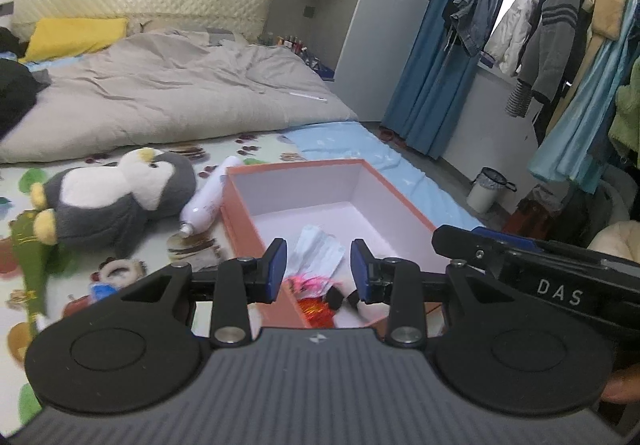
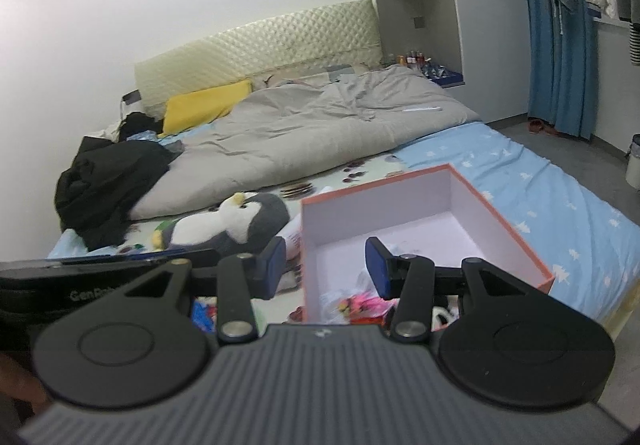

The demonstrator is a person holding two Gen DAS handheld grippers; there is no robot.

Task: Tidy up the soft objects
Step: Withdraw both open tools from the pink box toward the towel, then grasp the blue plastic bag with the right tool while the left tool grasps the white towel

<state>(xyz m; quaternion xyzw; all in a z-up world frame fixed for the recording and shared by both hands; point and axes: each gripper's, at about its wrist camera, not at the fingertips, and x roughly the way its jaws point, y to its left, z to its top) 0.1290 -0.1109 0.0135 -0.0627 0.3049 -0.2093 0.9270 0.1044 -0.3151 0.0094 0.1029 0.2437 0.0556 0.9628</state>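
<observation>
You are looking at a bed (image 1: 328, 141) with a fruit-patterned sheet. A grey duvet (image 1: 168, 93) is lying across the far part, a yellow pillow (image 1: 76, 37) beyond it. Nearer, a penguin plush (image 1: 116, 197) is lying on the left, a white bottle (image 1: 208, 197) is touching an open orange box (image 1: 244, 221) to its right.

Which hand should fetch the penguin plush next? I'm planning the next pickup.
Probably the left: the penguin plush lies left of the box, on the left tool's side, while the right tool hangs over the box.

Home bedroom, bed (image 1: 160, 93), hanging clothes (image 1: 548, 29)
</observation>
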